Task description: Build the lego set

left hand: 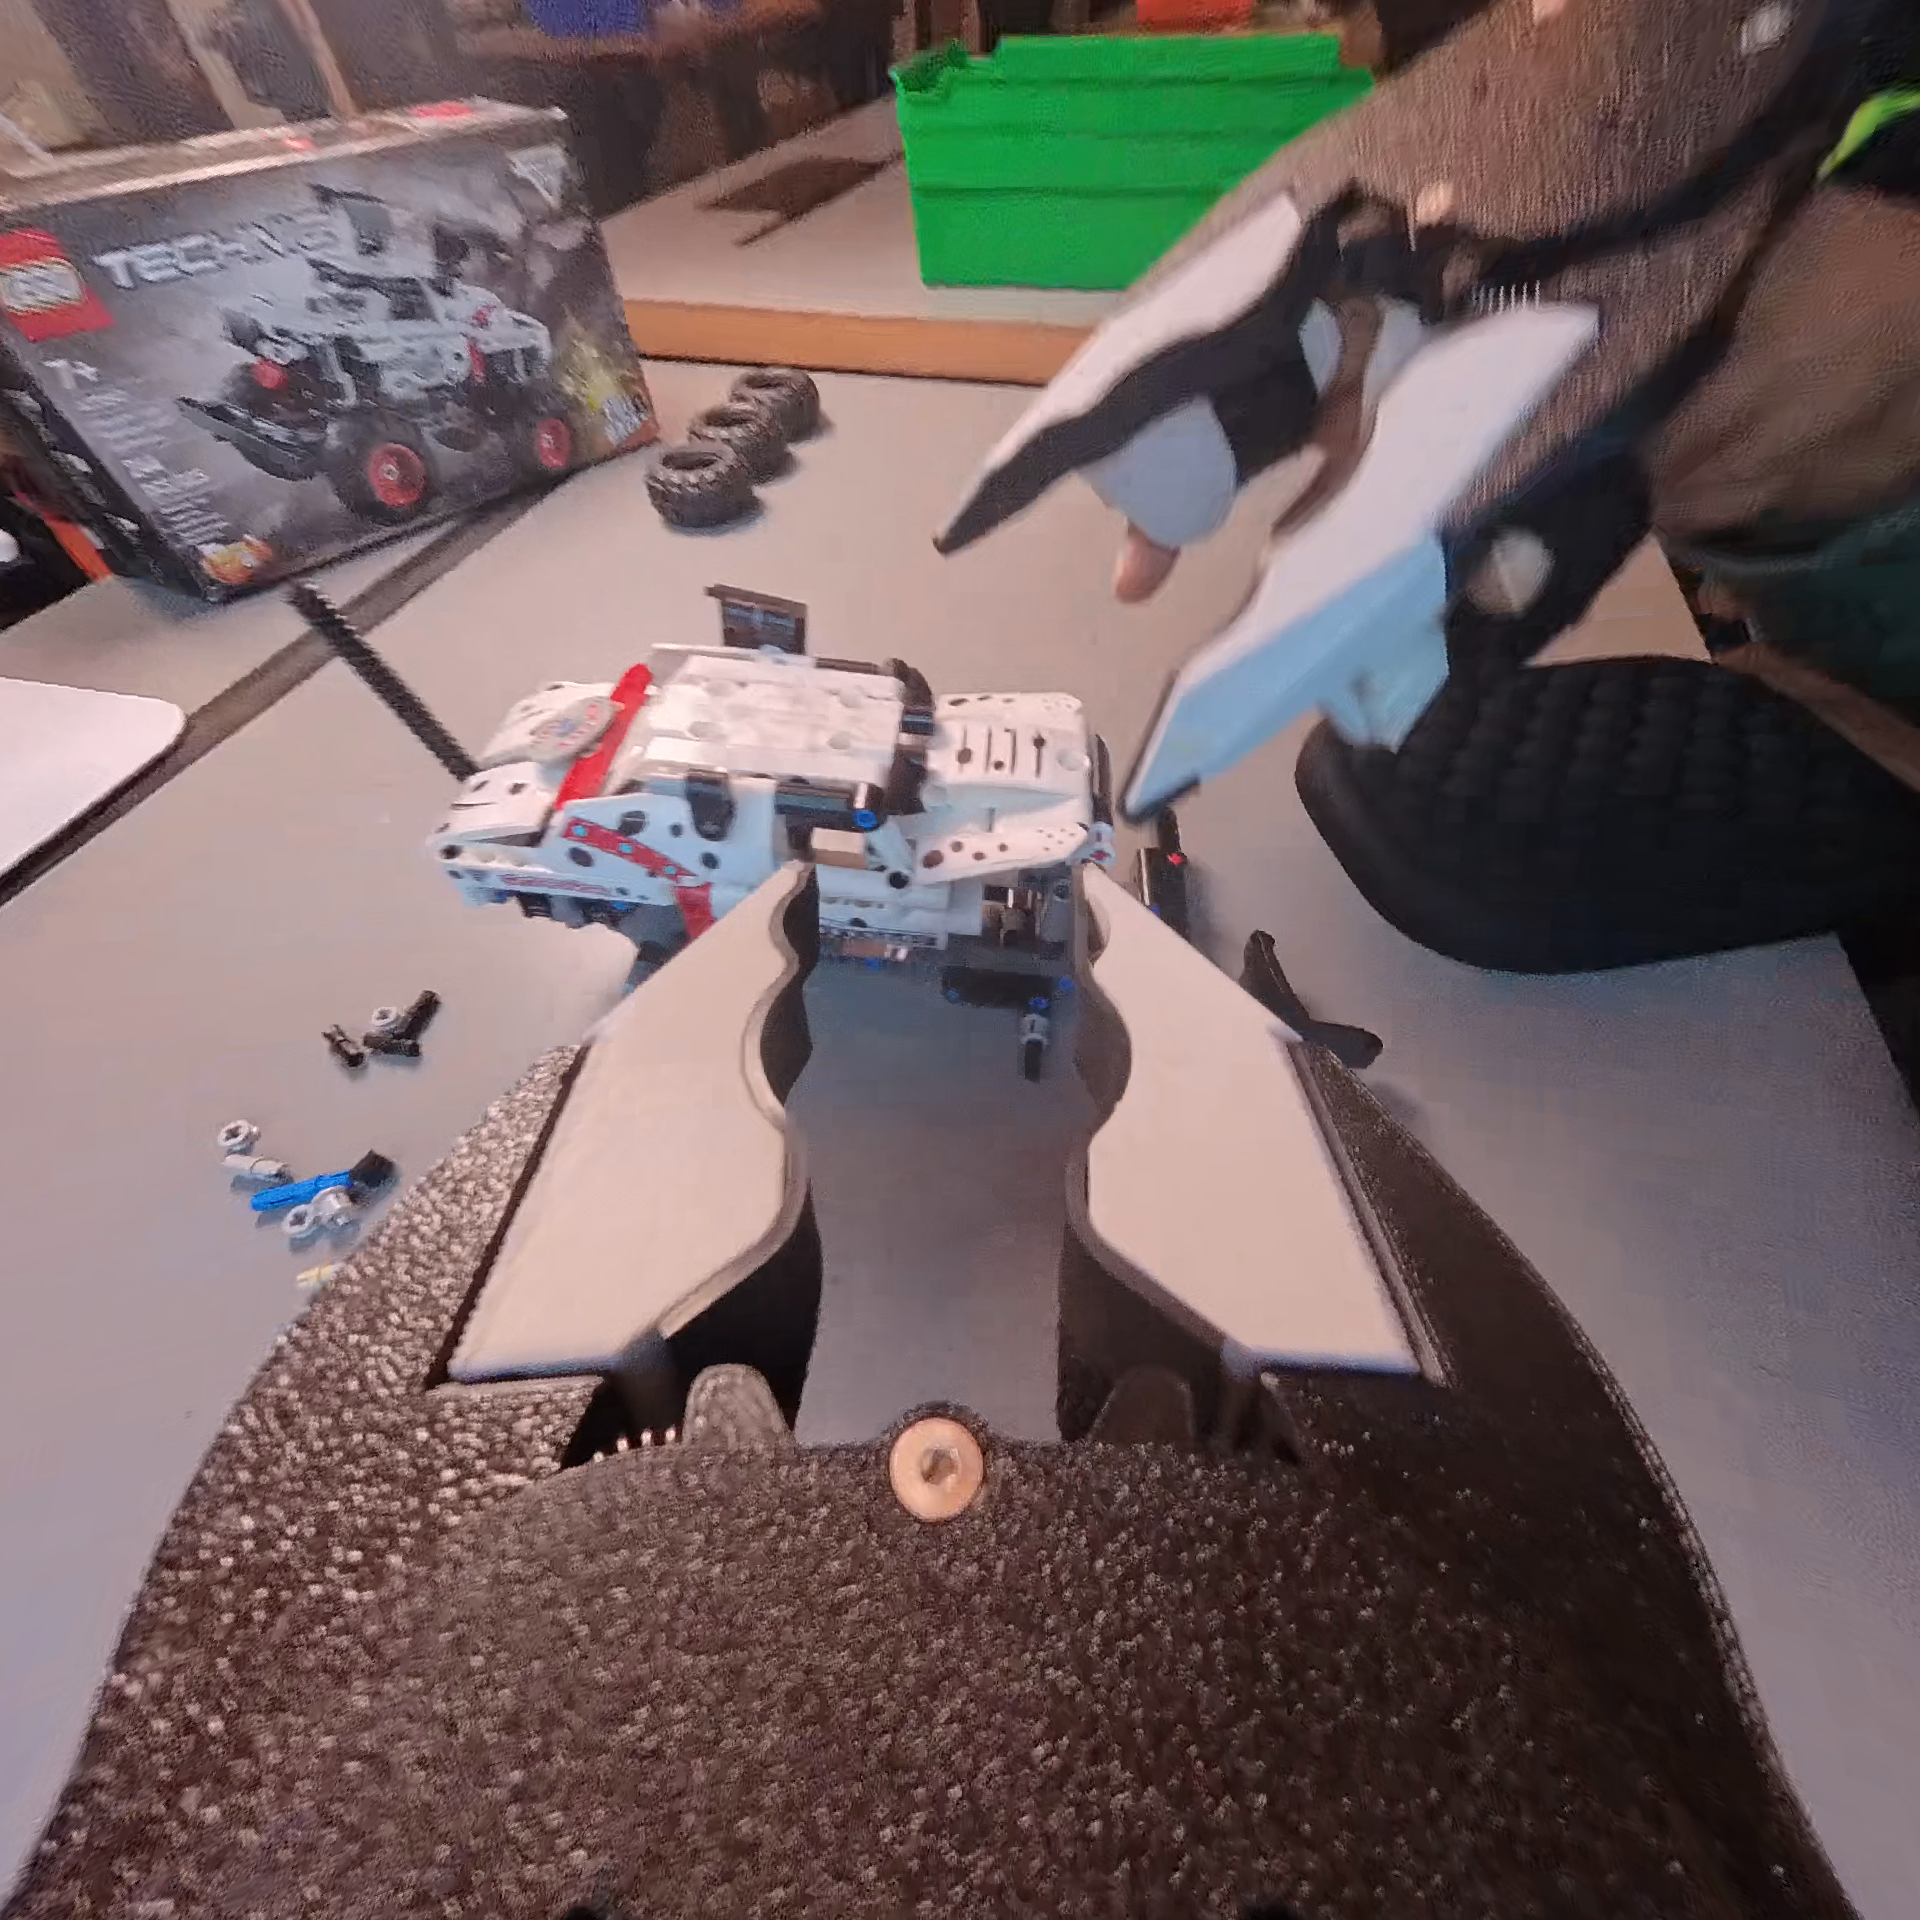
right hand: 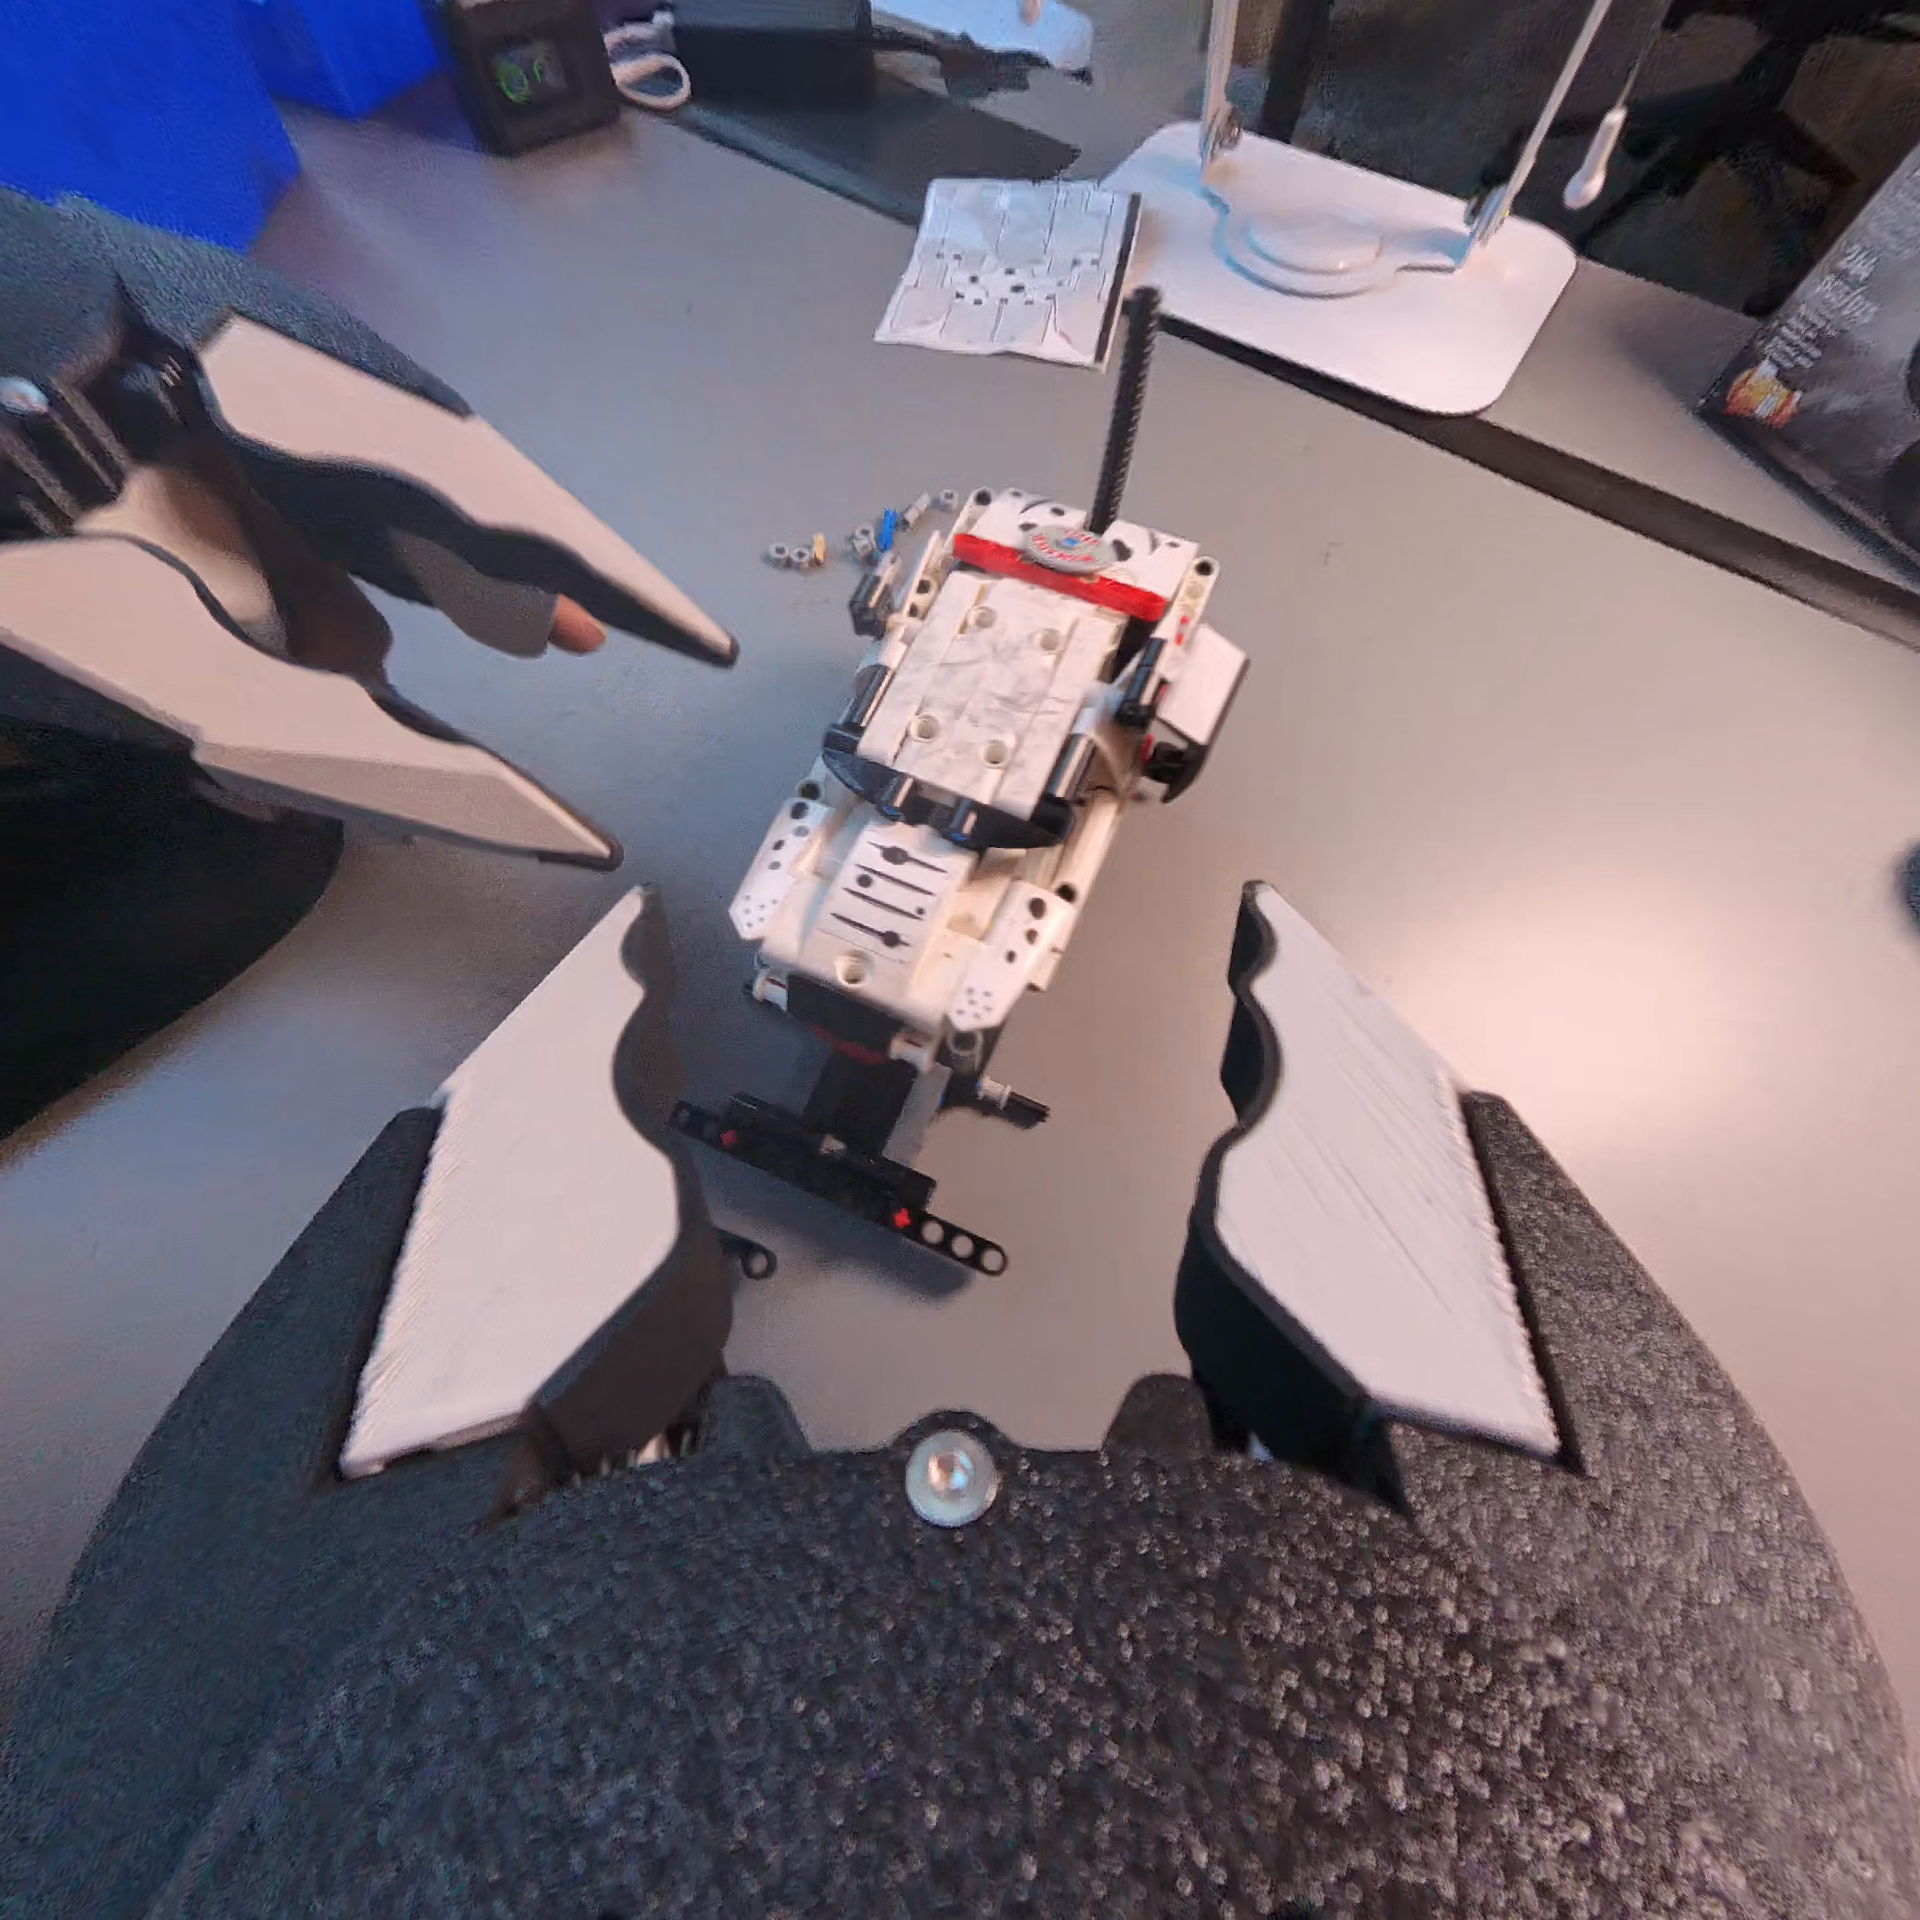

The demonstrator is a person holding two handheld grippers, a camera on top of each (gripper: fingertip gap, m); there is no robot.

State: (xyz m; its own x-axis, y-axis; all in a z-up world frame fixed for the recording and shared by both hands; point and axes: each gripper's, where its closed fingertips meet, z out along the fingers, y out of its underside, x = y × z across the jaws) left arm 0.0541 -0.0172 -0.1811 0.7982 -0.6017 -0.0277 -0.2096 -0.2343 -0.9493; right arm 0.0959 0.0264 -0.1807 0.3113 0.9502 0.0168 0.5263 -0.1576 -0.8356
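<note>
A white Lego truck body (left hand: 769,790) with black spots and red trim lies on the grey table (left hand: 1558,1195), with no wheels on it. My left gripper (left hand: 945,883) is open and empty, its tips just in front of the truck's side. My right gripper (right hand: 948,899) is open and empty, its fingers either side of the truck's (right hand: 987,790) rear end and above it. A black beam with holes (right hand: 842,1174) sits at the truck's rear. Each gripper shows in the other's view: the right (left hand: 1039,675), the left (right hand: 670,756). Three black tyres (left hand: 727,447) lie behind the truck.
The set's box (left hand: 301,343) stands at the back left. Small loose parts (left hand: 312,1184) lie left of the truck. A long black toothed strip (right hand: 1127,405) runs from the truck's front. A sticker sheet (right hand: 1008,270), a white stand base (right hand: 1351,301) and a green bin (left hand: 1101,156) lie farther off.
</note>
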